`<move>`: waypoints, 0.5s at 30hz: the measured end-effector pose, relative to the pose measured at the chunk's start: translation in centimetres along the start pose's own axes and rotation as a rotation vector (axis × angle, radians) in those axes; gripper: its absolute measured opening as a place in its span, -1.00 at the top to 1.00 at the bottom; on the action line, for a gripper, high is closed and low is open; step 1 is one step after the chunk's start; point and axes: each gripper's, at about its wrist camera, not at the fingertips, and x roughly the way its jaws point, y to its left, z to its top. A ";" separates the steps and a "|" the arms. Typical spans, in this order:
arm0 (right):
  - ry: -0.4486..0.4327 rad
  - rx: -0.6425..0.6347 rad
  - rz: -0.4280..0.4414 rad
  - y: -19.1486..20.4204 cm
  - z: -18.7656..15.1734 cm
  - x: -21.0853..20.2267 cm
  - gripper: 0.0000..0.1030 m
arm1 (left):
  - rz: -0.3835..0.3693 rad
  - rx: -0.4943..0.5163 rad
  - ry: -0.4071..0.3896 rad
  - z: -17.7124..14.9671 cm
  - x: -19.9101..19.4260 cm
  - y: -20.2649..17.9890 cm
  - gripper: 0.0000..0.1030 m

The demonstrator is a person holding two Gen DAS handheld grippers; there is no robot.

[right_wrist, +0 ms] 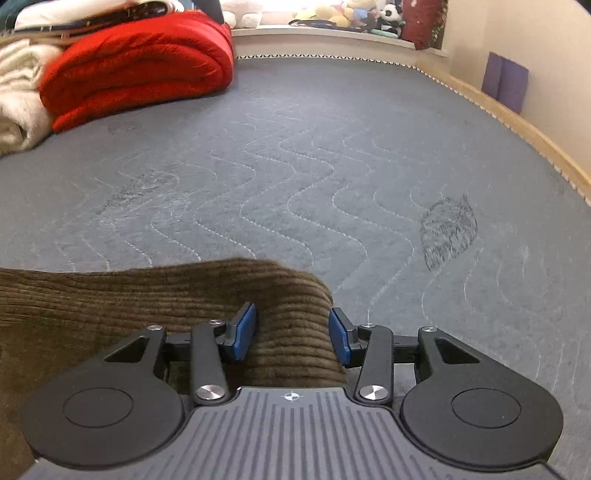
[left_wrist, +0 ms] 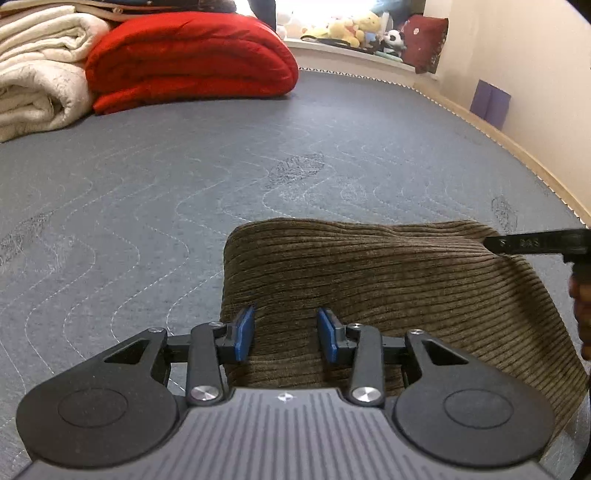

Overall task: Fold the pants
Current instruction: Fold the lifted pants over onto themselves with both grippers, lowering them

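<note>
Two grippers down on one brown garment, spread across a wide grey quilted mattress [left_wrist: 258, 166]. Far left, a folded red blanket [left_wrist: 192, 62] beside rolled white bedding [left_wrist: 33, 74]; far edge, a sill of soft toys [left_wrist: 351, 29].

Nearer in, the corduroy pants [left_wrist: 369, 280], already doubled over by the look of the rounded far edge, lying on the near part of the mattress and running from the left gripper across to the right one. Fold looks partway done: thick, layered cloth, yet a broad panel, not a compact bundle. Probably at least one more fold left, plus a tidy-up.

Left gripper [left_wrist: 286, 334] over the pants' left end, blue pads [left_wrist: 244, 334] part-way apart, cloth lying between them but no clear pinch; cannot tell whether gripping. Seen from it at far right, one black finger of the other tool.

Right gripper [right_wrist: 291, 336] at the pants' right end [right_wrist: 288, 295], jaws at a middling gap, straddling the folded edge, cloth bunched between the pads; firm hold or loose straddle, cannot tell.
</note>
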 end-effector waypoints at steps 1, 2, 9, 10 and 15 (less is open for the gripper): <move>0.005 0.004 -0.004 0.1 0.2 0.4 0.12 | 0.002 0.002 -0.003 0.0 0.0 0.0 0.17; 0.014 0.016 -0.003 0.0 0.5 0.9 0.12 | 0.004 0.003 -0.005 0.0 0.0 -0.1 0.16; 0.056 0.073 0.011 -1.2 1.8 0.2 0.13 | -0.005 -0.028 -0.124 0.4 -2.5 -0.5 0.00; 0.037 0.081 0.009 -1.4 1.9 -0.8 0.13 | -0.018 -0.029 -0.141 0.5 -2.8 -0.5 -0.03; -0.053 0.061 0.030 -1.6 0.4 -7.3 0.08 | 0.008 0.001 -0.005 -0.4 -0.8 -0.8 -0.14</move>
